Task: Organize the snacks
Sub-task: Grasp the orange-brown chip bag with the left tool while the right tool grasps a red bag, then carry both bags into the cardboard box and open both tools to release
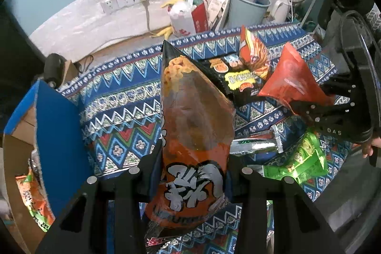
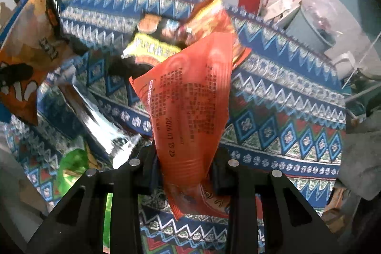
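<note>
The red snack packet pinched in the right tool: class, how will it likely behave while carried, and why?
The red snack packet probably flops: it creases and bends above the right tool, shut on its lower part. It seems light for its size, since a narrow pinch holds it off the patterned cloth. Its glossy film may slip, so keep the pinch firm.

Both wrist views steep, close; share patterned cloth.

Glossy plastic snack bags lie on a patterned woven cloth.
</note>
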### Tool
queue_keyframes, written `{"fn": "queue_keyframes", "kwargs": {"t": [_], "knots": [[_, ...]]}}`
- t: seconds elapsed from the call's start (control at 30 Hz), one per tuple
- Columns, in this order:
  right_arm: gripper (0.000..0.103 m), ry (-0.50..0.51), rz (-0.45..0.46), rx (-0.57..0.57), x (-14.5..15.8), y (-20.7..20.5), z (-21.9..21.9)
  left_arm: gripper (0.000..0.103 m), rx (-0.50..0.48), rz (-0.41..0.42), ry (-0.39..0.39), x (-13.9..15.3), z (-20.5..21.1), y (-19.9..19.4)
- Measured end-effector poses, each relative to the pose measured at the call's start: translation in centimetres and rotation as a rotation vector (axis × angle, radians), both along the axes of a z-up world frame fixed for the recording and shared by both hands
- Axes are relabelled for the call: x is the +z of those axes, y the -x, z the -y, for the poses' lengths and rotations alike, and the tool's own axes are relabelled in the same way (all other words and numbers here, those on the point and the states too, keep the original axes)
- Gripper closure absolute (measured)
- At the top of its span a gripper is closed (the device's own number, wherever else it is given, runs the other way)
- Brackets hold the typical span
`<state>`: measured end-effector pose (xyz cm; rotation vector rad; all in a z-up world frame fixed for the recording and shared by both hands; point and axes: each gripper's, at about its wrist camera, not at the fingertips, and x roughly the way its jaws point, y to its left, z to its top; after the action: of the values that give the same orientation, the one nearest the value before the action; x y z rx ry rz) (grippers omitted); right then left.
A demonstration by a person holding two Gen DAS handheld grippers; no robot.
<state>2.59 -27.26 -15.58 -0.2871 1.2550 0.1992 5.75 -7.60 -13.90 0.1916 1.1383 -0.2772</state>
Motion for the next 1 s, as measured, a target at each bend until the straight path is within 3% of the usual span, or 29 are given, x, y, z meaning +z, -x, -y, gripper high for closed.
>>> {"fn": "queue_keyframes", "kwargs": {"t": [0.6,1.0], "knots": [[0.072,-0.106,0.201,-0.010,7.1,-0.7,-2.2,0.060,0.071,0.154,0.011,5.5,-2.9,1.8],[0.072,-0.188,0.265,0.026,10.3,-0.7,-5.2,0.060,0.111,0.204,0.029,7.9,-5.4,3.0]]}}
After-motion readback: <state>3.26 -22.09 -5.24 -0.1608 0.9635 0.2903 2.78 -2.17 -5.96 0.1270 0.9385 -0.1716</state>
